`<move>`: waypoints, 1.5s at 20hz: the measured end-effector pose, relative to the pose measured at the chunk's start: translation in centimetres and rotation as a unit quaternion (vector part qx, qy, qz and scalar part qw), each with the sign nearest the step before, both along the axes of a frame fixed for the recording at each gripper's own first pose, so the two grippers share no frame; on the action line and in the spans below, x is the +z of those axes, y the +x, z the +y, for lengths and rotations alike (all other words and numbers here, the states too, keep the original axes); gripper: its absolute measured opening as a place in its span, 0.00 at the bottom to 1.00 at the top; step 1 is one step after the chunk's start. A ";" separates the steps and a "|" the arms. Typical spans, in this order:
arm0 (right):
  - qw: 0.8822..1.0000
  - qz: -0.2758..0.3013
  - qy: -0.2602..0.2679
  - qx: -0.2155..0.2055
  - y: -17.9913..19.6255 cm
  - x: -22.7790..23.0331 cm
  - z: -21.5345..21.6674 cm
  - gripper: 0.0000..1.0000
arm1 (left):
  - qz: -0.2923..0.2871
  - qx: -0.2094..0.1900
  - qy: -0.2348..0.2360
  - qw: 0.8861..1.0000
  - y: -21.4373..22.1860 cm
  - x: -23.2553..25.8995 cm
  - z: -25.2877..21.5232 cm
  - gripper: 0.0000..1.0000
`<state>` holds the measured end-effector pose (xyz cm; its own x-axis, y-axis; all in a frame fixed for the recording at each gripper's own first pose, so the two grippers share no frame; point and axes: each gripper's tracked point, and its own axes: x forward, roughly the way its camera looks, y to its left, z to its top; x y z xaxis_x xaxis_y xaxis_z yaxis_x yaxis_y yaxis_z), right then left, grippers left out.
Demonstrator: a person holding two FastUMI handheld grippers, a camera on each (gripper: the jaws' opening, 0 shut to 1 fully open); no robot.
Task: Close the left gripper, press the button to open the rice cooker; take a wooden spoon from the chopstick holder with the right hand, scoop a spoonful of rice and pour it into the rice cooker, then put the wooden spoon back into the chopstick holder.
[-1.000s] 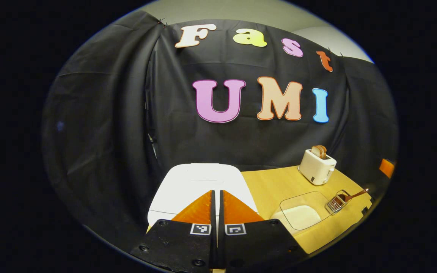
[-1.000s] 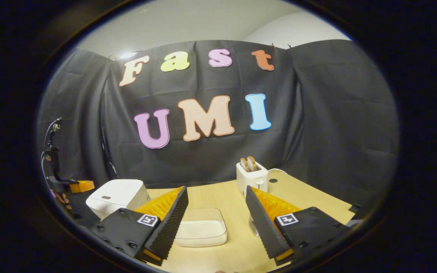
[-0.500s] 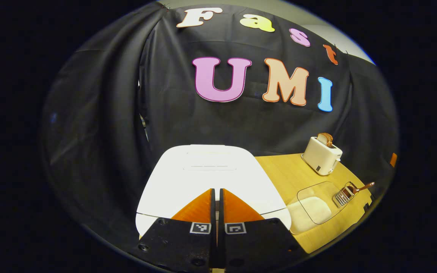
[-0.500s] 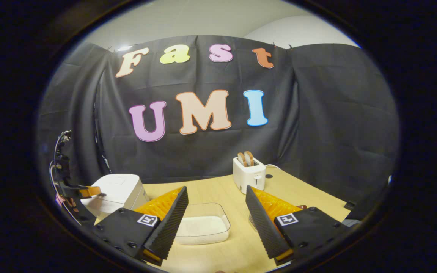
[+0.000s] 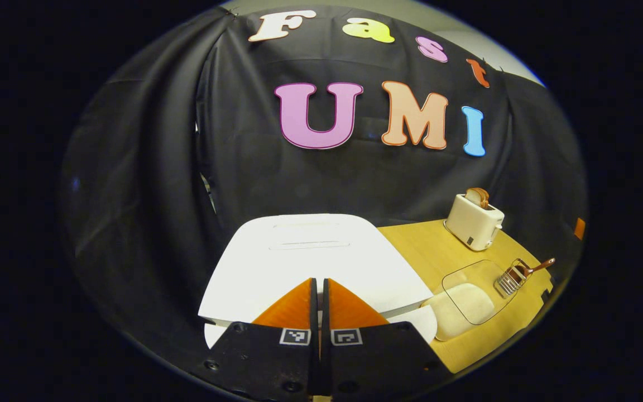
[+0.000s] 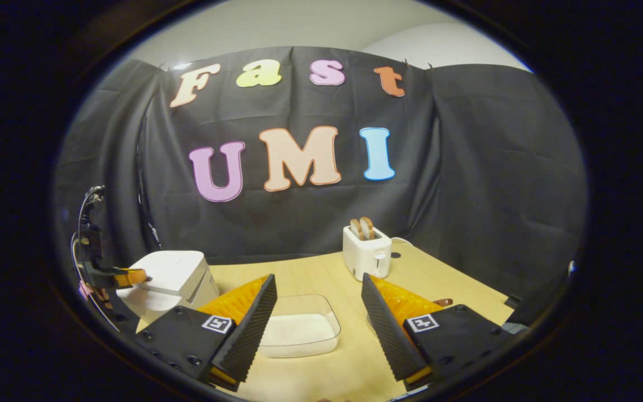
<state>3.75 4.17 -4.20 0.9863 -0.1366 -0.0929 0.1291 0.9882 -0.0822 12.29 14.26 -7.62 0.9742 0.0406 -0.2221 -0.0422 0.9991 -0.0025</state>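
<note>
- The left gripper (image 5: 319, 285), low in the middle, is squeezed tight with nothing inside, its tips at the white rice cooker's (image 5: 305, 262) front.
- The right gripper (image 6: 318, 304) hangs wide apart over the rice box (image 6: 299, 332).

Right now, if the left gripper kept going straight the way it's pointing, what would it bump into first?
Most likely the rice cooker. The left gripper is shut, with its fingertips over the cooker's white lid at the front edge. How much gap is left between them is hard to judge.

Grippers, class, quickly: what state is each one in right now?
Left gripper: closed, holding nothing, at the rice cooker.
Right gripper: open, empty, above the table.
</note>
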 end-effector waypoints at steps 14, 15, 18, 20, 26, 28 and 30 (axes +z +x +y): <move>1.000 -0.003 0.002 -0.014 -1.0 -0.6 -2.4 0.95 | -0.112 0.030 0.021 0.993 2.5 10.1 0.6 0.00; 1.000 -0.004 0.001 -0.017 -1.0 -0.6 -2.7 0.95 | -0.118 0.031 0.024 0.992 2.7 10.5 0.7 0.00; 1.000 0.002 -0.001 -0.026 -1.5 -1.4 -3.6 0.95 | -0.131 0.033 0.029 0.990 3.2 11.8 0.6 0.00; 0.999 0.003 -0.001 -0.033 -1.6 -1.7 -4.5 0.95 | -0.142 0.033 0.032 0.989 3.2 12.8 0.4 0.01; 0.998 0.002 0.009 -0.059 -1.6 -2.7 -8.1 0.97 | -0.173 0.020 0.034 0.984 2.5 15.5 -1.8 0.04; 0.998 0.001 0.011 -0.065 -1.5 -3.0 -9.6 0.97 | -0.171 0.013 0.025 0.985 1.8 15.5 -2.6 0.06; 0.997 -0.001 0.013 -0.072 -1.5 -3.4 -11.2 0.95 | -0.170 0.013 0.016 0.985 1.3 15.5 -3.5 0.06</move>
